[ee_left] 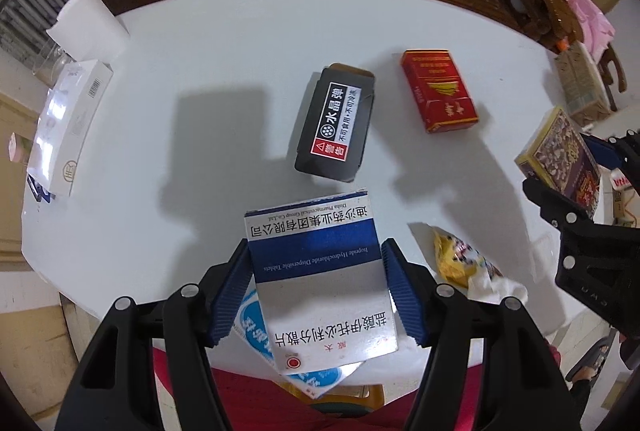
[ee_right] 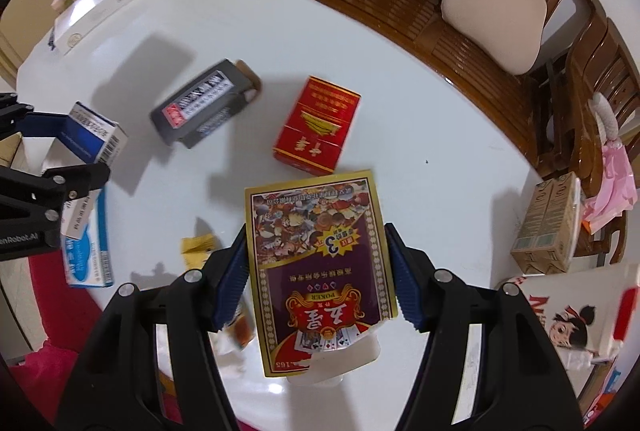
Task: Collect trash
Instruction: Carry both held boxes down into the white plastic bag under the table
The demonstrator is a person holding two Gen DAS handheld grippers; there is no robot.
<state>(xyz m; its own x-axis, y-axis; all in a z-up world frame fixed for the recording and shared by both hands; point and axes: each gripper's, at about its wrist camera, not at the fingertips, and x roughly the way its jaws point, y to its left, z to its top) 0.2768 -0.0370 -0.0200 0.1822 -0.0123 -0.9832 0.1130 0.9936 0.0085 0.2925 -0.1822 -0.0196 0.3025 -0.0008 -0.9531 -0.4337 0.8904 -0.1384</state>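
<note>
**Both grippers holding boxes above the round white worktop**

The left gripper [ee_left: 316, 287] has its blue ribbed fingers [ee_left: 230, 295] clenched on the sides of a blue-and-silver tablet box [ee_left: 320, 271], held above the near edge of the worktop [ee_left: 200, 71]. The right gripper [ee_right: 318, 279] likewise clamps a poker card box [ee_right: 320, 263] between its fingers [ee_right: 404, 279], off the surface. Lying on the worktop, well apart from both: a black box with a red warning label [ee_left: 334, 123] and, just beside it, a red cigarette pack [ee_left: 440, 91]. A yellow snack wrapper [ee_left: 460, 259] with crumpled tissue lies near the right-hand edge. A white carton [ee_left: 68, 123] and paper roll [ee_left: 86, 23] sit at the far left.
</note>
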